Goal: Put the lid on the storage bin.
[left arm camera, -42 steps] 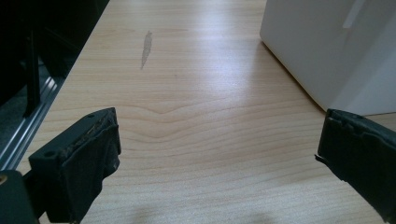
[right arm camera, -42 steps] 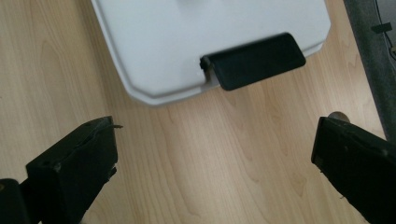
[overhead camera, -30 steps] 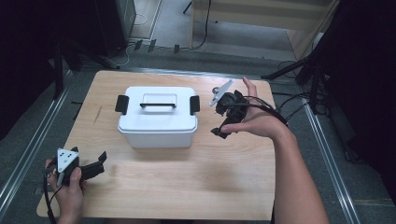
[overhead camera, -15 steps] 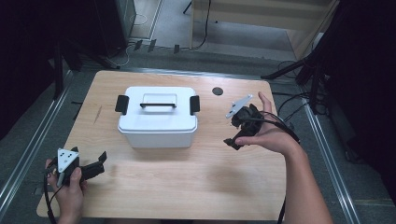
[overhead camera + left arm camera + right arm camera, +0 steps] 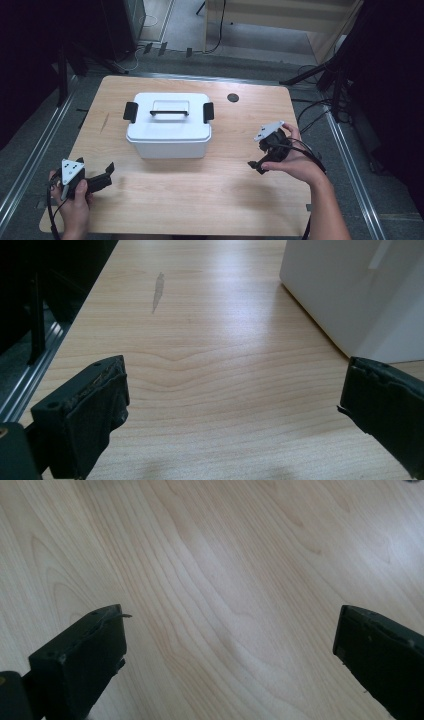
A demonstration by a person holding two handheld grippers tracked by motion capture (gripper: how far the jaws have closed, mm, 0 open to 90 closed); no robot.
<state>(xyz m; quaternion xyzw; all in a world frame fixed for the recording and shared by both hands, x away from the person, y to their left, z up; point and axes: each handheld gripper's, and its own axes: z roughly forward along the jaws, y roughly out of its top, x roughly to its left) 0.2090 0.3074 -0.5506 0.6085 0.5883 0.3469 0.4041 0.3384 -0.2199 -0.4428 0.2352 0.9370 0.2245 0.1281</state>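
A white lidded box with a black top handle and black side latches stands on the wooden table, left of centre. My left gripper rests near the front left corner, open, pointing toward the box. In the left gripper view its jaws stand wide apart with nothing between them, and the box's wall is at the upper right. My right gripper hovers over the right part of the table, well clear of the box. It points down at bare wood, open and empty.
A small dark round spot lies on the table behind and right of the box. Cables trail off the right edge. Metal rails run along the floor on both sides of the table.
My right gripper has drawn away from the box's right latch, moving right and toward the near edge, and now points down. The left gripper has stayed put.
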